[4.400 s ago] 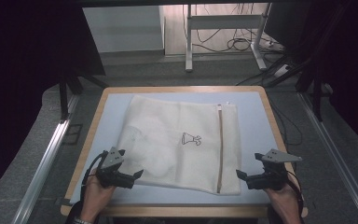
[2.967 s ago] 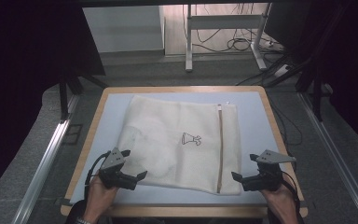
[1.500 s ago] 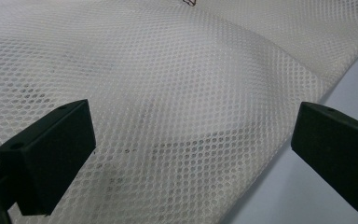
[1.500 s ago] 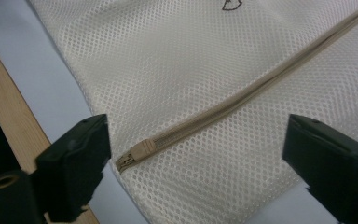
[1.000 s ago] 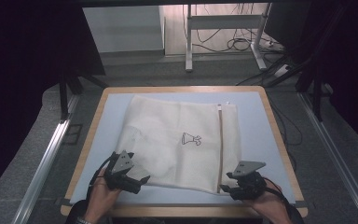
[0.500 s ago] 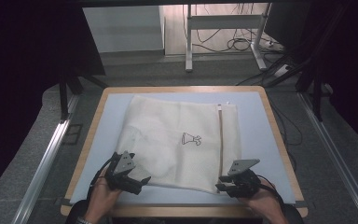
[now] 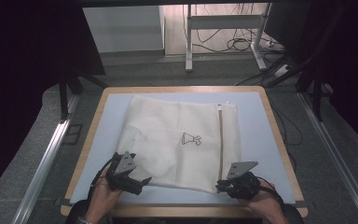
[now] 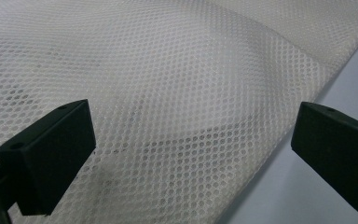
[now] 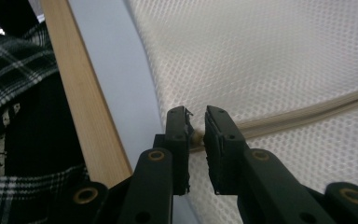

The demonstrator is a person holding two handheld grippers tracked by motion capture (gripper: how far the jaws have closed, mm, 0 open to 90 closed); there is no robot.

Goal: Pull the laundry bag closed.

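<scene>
Mesh bag [image 7: 177, 140]; right claw [image 9: 196, 122] pinching zipper end [image 9: 196, 136].

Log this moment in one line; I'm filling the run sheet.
left gripper: open over mesh bag | right gripper: jaws just closing on zipper end | bag flat on table

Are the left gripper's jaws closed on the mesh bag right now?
No. In the left gripper view the left gripper has its jaws standing wide apart, with the mesh bag lying flat between them, unpinched.
</scene>
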